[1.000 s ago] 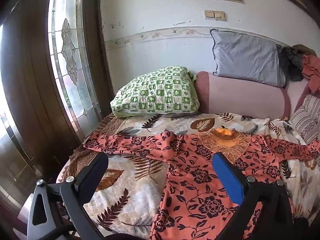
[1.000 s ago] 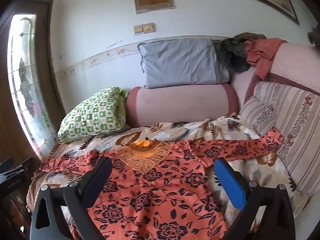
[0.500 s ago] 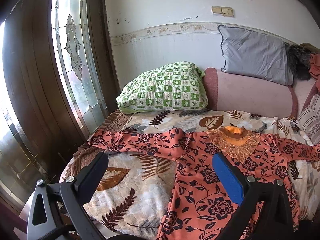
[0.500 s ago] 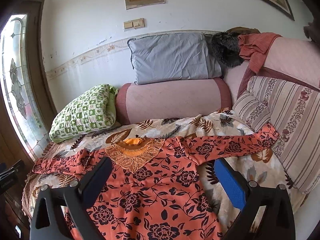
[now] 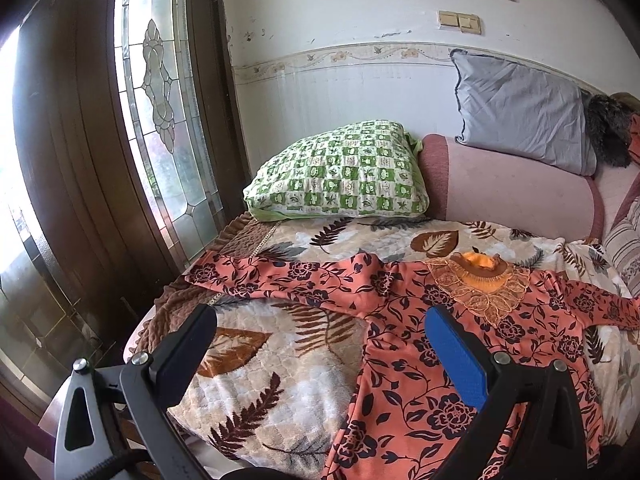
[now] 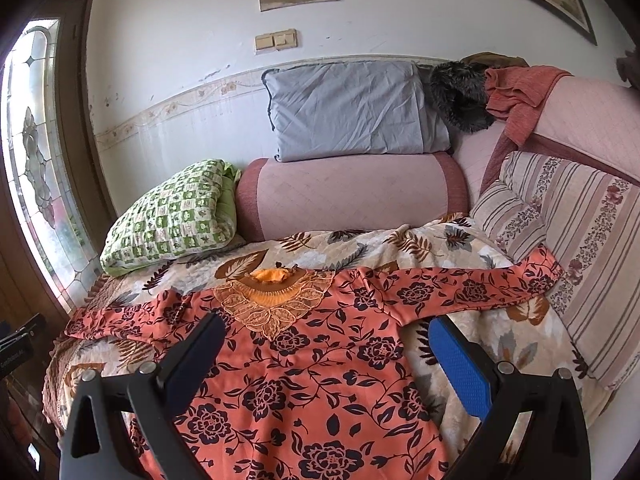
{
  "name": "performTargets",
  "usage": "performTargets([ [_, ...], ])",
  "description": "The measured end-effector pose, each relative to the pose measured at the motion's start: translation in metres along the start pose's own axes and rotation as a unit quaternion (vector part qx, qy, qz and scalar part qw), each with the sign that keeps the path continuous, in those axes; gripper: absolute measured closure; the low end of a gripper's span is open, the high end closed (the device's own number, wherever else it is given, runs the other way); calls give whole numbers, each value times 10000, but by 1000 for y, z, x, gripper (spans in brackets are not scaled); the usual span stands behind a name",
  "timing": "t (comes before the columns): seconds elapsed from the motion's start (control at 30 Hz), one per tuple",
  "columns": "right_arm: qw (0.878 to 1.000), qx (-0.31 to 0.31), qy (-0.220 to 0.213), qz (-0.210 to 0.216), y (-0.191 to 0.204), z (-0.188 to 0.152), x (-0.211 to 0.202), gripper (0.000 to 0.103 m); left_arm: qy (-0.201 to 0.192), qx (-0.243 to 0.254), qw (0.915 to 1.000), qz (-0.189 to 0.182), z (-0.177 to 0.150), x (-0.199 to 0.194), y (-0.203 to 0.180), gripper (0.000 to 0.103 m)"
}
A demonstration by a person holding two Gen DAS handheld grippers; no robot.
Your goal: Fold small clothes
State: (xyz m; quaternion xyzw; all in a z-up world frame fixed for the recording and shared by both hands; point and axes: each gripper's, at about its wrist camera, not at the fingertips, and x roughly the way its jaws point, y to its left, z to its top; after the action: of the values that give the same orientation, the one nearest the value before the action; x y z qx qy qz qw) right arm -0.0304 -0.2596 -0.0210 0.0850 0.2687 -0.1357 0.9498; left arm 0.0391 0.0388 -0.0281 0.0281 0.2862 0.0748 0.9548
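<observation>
An orange blouse with a dark flower print (image 5: 404, 344) lies spread flat on a leaf-patterned blanket (image 5: 280, 360), sleeves stretched out to both sides, its lace collar (image 5: 480, 284) toward the back. It also shows in the right wrist view (image 6: 312, 364), collar (image 6: 272, 292) at the middle. My left gripper (image 5: 320, 344) is open and empty, above the blouse's left side near the left sleeve (image 5: 276, 280). My right gripper (image 6: 326, 356) is open and empty, above the blouse's chest, with the right sleeve (image 6: 472, 284) beyond it.
A green checked pillow (image 5: 340, 176) lies at the back left, a pink bolster (image 6: 352, 196) behind the blouse with a grey pillow (image 6: 352, 112) on it. A striped cushion (image 6: 568, 240) stands at the right. A wooden door with a stained-glass window (image 5: 160, 100) is at the left.
Both grippers have drawn back and tilted slightly, so the blouse sits lower and farther in both views. The blouse has not moved. Both grippers stay open.
</observation>
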Motion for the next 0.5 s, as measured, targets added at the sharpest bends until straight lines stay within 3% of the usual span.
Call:
performTargets([
  [0.5,10000,-10,-21,16,1,1,-3,0,2,-36,10000,20,1,-1,6,0],
])
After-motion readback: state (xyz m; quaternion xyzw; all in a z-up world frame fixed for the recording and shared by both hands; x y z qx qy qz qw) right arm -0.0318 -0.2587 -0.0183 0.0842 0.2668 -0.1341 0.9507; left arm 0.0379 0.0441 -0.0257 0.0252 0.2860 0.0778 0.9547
